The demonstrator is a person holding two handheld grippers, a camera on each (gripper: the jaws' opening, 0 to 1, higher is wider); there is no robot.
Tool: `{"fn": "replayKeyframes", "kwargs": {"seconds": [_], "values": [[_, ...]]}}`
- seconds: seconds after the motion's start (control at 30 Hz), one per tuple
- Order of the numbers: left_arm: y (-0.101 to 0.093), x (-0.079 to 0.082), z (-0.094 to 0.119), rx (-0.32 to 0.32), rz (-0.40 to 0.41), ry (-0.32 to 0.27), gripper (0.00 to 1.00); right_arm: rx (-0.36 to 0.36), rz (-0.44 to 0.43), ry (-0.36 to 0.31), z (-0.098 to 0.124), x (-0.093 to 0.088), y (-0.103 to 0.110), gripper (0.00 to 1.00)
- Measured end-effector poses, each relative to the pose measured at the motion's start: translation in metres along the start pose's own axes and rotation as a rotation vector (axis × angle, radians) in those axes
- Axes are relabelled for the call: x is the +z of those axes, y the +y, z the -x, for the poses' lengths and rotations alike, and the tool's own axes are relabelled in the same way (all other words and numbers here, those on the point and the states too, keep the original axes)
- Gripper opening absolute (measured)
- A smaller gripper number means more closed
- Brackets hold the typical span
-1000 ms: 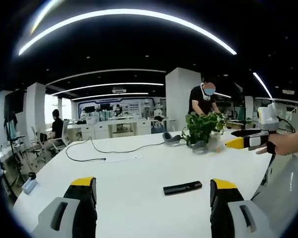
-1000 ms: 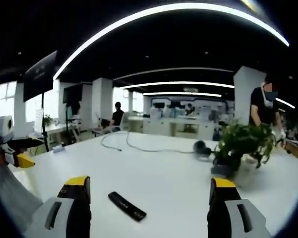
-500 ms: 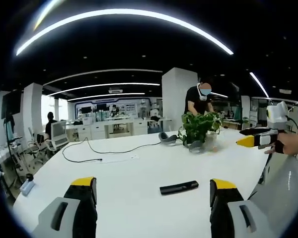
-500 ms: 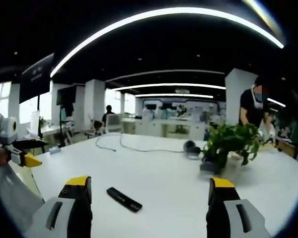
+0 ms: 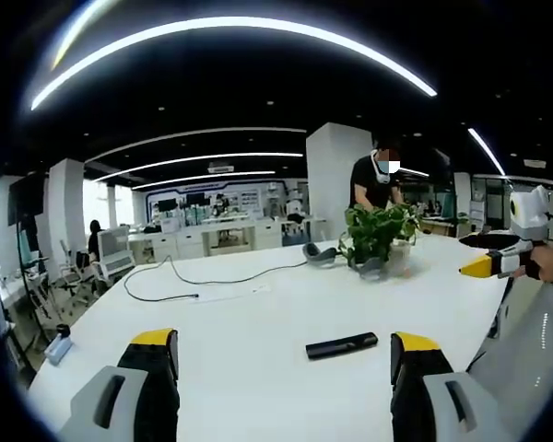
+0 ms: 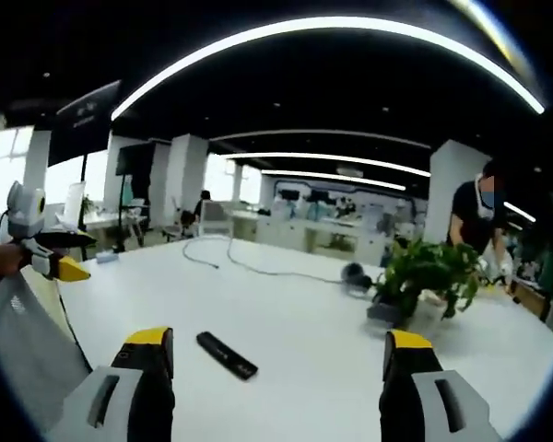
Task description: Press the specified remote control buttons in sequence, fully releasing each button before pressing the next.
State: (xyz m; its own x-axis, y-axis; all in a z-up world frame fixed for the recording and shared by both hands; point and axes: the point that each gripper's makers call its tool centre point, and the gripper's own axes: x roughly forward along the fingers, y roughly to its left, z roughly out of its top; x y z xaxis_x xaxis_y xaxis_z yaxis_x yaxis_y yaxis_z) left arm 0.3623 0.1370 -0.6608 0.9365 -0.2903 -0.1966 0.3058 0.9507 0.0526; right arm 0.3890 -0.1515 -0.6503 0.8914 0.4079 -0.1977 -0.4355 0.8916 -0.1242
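Two grippers, left (image 5: 275,354) and right (image 6: 275,354), hover with jaws wide apart; our views have merely drifted. We see the black remote control (image 5: 341,346) untouched on the white table (image 5: 240,322), no button pressed.

Remote (image 5: 341,346) black; table (image 5: 258,322) white; plant (image 5: 378,232) green; hand-held gripper (image 5: 281,373) jaw tips yellow.

The desk (image 5: 258,322) has a smooth white top with a soft sheen, bright in the lower middle of both views. On it the remote (image 5: 341,346) looks like matt black plastic. The left gripper (image 5: 284,345) and right gripper (image 6: 272,343) have jaws of matt black plastic, capped glossy yellow, on smooth grey plastic shells. The plant (image 5: 378,234) has slightly glossy leaves.
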Motion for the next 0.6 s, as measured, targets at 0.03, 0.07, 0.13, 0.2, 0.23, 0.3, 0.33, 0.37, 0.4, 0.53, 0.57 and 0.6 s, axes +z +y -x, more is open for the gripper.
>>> {"fn": "replayKeyframes", "kwargs": {"seconds": [0.03,0.07,0.13,0.2,0.23,0.3,0.33,0.37,0.4,0.53,0.57,0.6], "values": [[0.0,0.001,0.0,0.0,0.001,-0.003,1.0,-0.004,-0.007,0.005,0.0,-0.002,-0.001,0.93],[0.0,0.0,0.0,0.001,0.002,0.0,1.0,-0.006,-0.023,0.014,0.0,-0.004,-0.003,0.94],[0.001,-0.002,-0.001,0.004,0.002,0.011,1.0,-0.016,-0.026,0.003,0.001,-0.003,-0.007,0.95],[0.002,-0.002,-0.002,0.006,0.006,0.013,1.0,-0.038,-0.024,-0.014,0.004,0.0,-0.01,0.95],[0.003,-0.002,-0.002,0.014,0.007,0.013,1.0,-0.042,-0.028,-0.021,0.005,0.001,-0.011,0.95],[0.008,-0.004,-0.001,0.042,-0.014,0.023,1.0,-0.035,-0.05,-0.019,0.006,-0.002,-0.01,0.95],[0.009,-0.004,-0.001,0.045,-0.017,0.023,1.0,-0.027,-0.052,-0.016,0.006,-0.004,-0.009,0.95],[0.009,-0.005,-0.001,0.047,-0.016,0.026,1.0,-0.021,-0.046,-0.01,0.005,-0.006,-0.008,0.94],[0.01,-0.006,-0.001,0.05,-0.013,0.027,1.0,-0.017,-0.045,-0.006,0.004,-0.007,-0.009,0.94],[0.006,-0.003,-0.001,0.032,-0.005,0.015,1.0,0.016,-0.051,0.014,0.001,-0.013,-0.005,0.94],[0.004,-0.001,-0.001,0.023,-0.003,0.006,0.99,0.025,-0.044,0.02,0.001,-0.014,-0.003,0.93],[0.003,-0.001,-0.001,0.019,-0.002,0.004,0.99,0.031,-0.038,0.023,0.001,-0.015,-0.002,0.92]]}}
